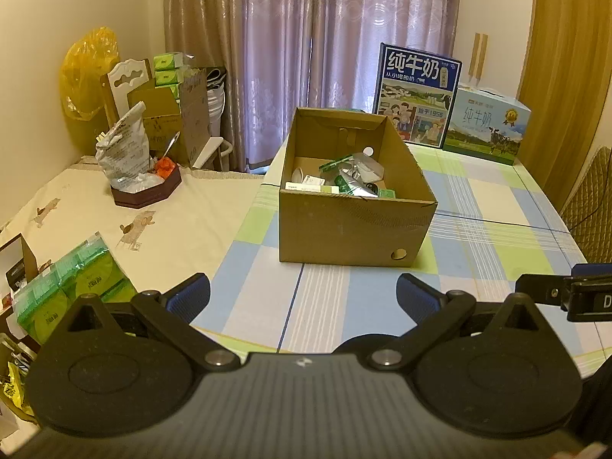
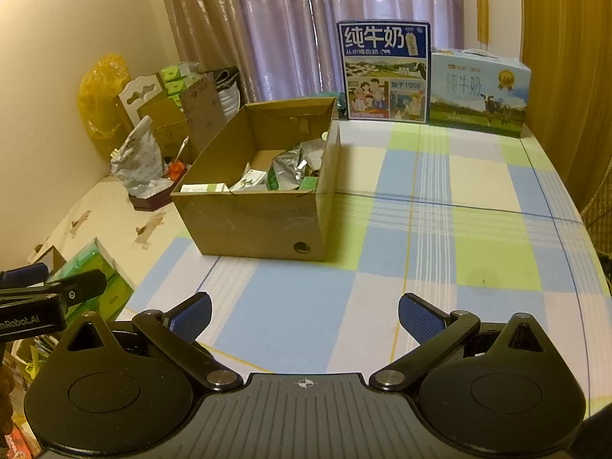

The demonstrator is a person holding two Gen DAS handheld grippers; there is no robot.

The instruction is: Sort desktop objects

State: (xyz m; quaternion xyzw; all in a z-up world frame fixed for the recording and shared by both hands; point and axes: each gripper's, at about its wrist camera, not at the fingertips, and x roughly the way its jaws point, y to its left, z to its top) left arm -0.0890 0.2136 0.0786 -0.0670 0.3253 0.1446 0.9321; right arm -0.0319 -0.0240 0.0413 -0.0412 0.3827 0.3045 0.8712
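An open cardboard box (image 1: 355, 225) (image 2: 260, 222) stands on the checked tablecloth (image 1: 478, 237) (image 2: 440, 229), holding several small items: a silver foil pouch (image 2: 290, 168), white and green cartons (image 1: 310, 187) and packets. My left gripper (image 1: 304, 298) hovers open over the cloth in front of the box, with nothing between its blue pads. My right gripper (image 2: 304, 317) is open too, empty, to the right of the left one and further from the box. Part of the right gripper (image 1: 566, 294) shows at the left wrist view's right edge.
Two milk cartons (image 1: 417, 95) (image 2: 478, 88) stand at the table's far edge by the curtain. A dark hexagonal tray (image 1: 147, 187) with a crumpled bag sits far left. A green tissue pack (image 1: 69, 294) (image 2: 99, 279) lies near left. A chair back (image 1: 589, 206) is at right.
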